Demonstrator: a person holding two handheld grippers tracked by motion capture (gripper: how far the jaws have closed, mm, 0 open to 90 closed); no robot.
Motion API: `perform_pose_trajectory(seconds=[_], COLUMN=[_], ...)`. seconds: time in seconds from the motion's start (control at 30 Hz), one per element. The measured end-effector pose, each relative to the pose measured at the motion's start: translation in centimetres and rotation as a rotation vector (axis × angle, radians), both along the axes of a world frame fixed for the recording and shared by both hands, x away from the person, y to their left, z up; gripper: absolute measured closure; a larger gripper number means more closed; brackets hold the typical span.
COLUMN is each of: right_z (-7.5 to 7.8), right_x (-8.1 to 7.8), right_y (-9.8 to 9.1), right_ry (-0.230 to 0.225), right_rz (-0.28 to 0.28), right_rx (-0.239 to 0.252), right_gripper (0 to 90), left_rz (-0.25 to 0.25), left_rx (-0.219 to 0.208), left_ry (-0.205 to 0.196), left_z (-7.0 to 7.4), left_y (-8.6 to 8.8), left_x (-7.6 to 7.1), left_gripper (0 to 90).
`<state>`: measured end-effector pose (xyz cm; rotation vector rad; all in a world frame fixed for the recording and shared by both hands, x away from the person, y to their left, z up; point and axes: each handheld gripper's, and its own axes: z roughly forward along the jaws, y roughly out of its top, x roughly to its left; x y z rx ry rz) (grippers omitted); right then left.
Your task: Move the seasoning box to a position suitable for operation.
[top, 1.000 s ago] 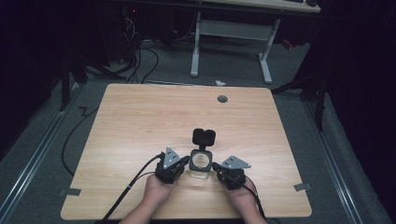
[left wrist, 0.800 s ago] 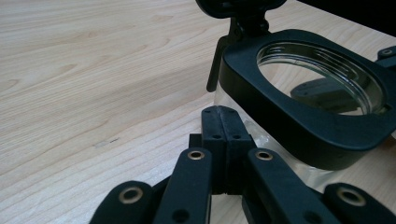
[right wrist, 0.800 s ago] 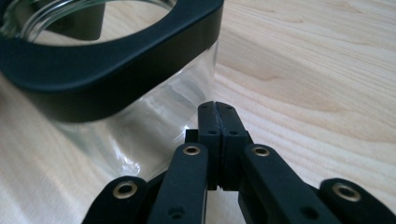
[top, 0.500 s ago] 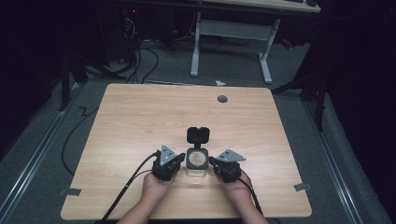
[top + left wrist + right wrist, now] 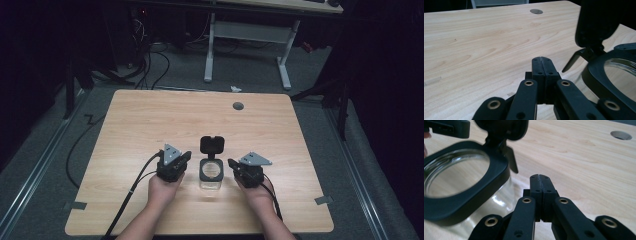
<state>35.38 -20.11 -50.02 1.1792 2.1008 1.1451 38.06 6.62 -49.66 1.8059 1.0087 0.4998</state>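
We find the glass jar point(image 5: 210, 175) at lower centre of the high view, its black hinged lid point(image 5: 211, 144) standing open and upright. The left gripper point(image 5: 181, 161) sits just left of it, the right gripper point(image 5: 233, 164) just right; both have their jaws pressed fully together and carry nothing. Risk, in our judgement: either closed tip could clip the raised lid or rim and tip or slide the jar, which is unrestrained. The wooden table point(image 5: 150, 120) is pale and bare, with a round cable port point(image 5: 238, 106) toward the upper right. The room beyond is dark, with cables point(image 5: 155, 75) on grey floor.
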Motion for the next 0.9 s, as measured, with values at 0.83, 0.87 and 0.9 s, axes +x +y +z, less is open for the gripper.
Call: perform_pose_trajectory(seconds=[0.83, 0.87, 0.9], right_z=[4.7, 4.8, 4.8], right_x=[3.7, 3.6, 3.6], right_y=[1.0, 1.1, 1.2], right_ry=[-0.072, -0.078, -0.079], right_rz=[-0.017, -0.013, -0.01], right_rx=[0.077, 0.077, 0.074], right_gripper=[90.0, 90.0, 90.0], left_rz=[-0.025, -0.027, -0.029], left_rx=[-0.031, -0.033, -0.035], left_ry=[-0.045, -0.048, -0.049], left_z=[4.0, 4.0, 4.0], left_y=[-2.4, -2.4, -2.4], left_x=[2.6, 2.5, 2.5], left_gripper=[90.0, 90.0, 90.0])
